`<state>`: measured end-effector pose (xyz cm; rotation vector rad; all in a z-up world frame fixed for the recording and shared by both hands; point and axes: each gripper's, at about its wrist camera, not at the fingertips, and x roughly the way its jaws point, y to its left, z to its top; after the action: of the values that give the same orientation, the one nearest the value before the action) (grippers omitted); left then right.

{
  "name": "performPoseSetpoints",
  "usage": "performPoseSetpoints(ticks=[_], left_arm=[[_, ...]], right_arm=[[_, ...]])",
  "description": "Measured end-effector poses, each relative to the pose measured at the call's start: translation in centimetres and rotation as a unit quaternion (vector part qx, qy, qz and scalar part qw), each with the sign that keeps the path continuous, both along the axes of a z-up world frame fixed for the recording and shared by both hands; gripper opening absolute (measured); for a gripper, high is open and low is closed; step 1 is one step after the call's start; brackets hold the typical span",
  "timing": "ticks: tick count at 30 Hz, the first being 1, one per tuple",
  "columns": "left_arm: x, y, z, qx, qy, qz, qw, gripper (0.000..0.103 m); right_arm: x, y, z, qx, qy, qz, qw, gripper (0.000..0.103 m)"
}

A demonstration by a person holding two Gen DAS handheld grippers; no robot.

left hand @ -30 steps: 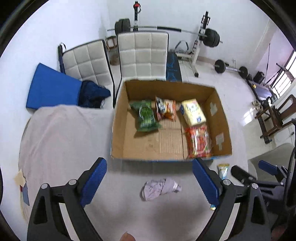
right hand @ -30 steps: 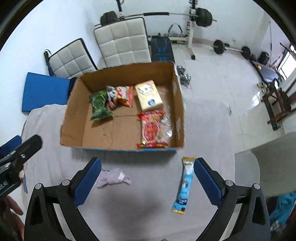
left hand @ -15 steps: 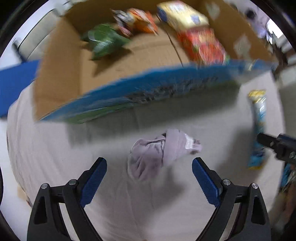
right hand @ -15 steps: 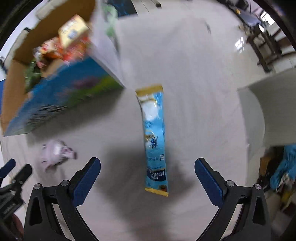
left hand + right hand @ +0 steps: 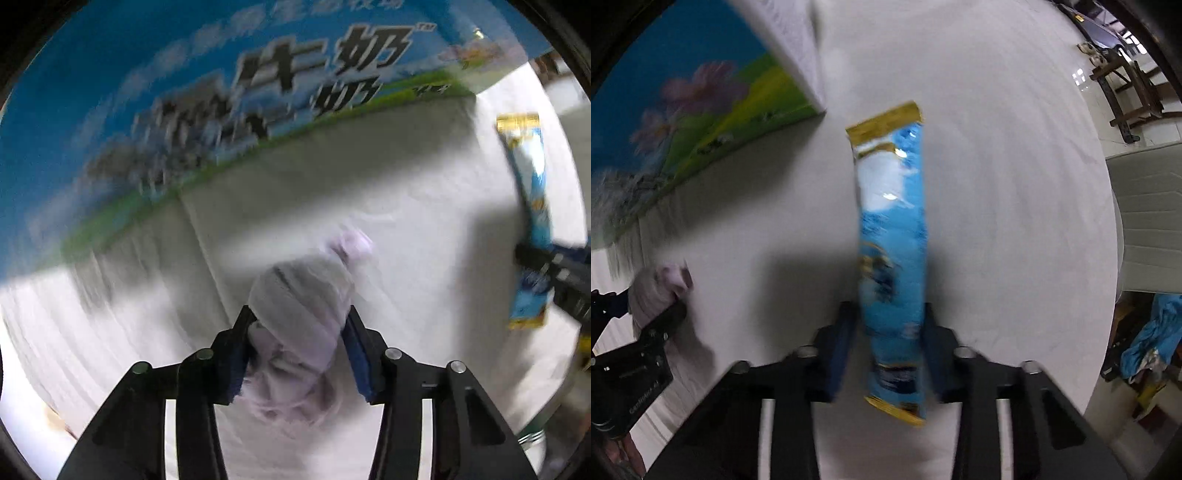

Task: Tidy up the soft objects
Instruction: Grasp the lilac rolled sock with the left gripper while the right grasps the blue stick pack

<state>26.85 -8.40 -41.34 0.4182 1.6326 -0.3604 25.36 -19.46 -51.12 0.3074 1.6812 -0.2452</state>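
The crumpled pale lilac cloth [image 5: 299, 295] sits low in the centre of the left wrist view, on the white cloth-covered table [image 5: 424, 221], pinched between the blue pads of the left gripper [image 5: 297, 347]. Behind it, filling the upper left, stands the blue and green printed wall of the cardboard box [image 5: 184, 92]. In the right wrist view the long blue and gold snack packet [image 5: 892, 240] lies mid-frame on the table; the right gripper [image 5: 888, 343] appears closed on its lower end, though blur makes contact uncertain.
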Motion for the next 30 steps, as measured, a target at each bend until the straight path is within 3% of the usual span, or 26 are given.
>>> performPoseSetpoints(ticks=[4,7,12,17,20,22,25,30], left_arm=[[-2.0,2.3,0.4,-0.037,0.032,0.097,0.9941,0.040],[-3.8,3.9,0.4,-0.043,0.037,0.139,0.9887,0.040],[-6.8,4.9,-0.1,-0.026,0.025,0.155,0.9873,0.040],[-7.7,4.0,-1.5,-0.004,0.007,0.157,0.9876,0.044],[-7.9,3.1,-1.8,0.005,-0.002,0.155,0.9879,0.052],[-8.3,3.2,-2.2,0.013,-0.006,0.160,0.9871,0.073],[-7.9,4.5,-3.0,-0.006,-0.011,0.186,0.9825,0.091],[-8.6,5.1,-3.2,-0.022,-0.045,0.205,0.9774,0.102]], right_arm=[[-1.9,1.1,-0.3,0.030,0.019,0.017,0.999,0.028],[-3.5,2.3,-0.6,0.052,0.032,0.031,0.998,0.027],[-6.0,4.5,-1.2,0.070,0.048,0.059,0.995,0.027],[-6.1,5.7,-1.2,0.042,0.044,0.092,0.994,0.027],[-6.3,6.8,-1.2,0.027,0.044,0.110,0.993,0.028],[-6.1,8.2,-1.2,0.022,0.045,0.115,0.992,0.028],[-5.3,10.2,-1.0,0.020,0.044,0.119,0.992,0.028],[-5.1,10.2,-1.0,0.031,0.047,0.115,0.992,0.028]])
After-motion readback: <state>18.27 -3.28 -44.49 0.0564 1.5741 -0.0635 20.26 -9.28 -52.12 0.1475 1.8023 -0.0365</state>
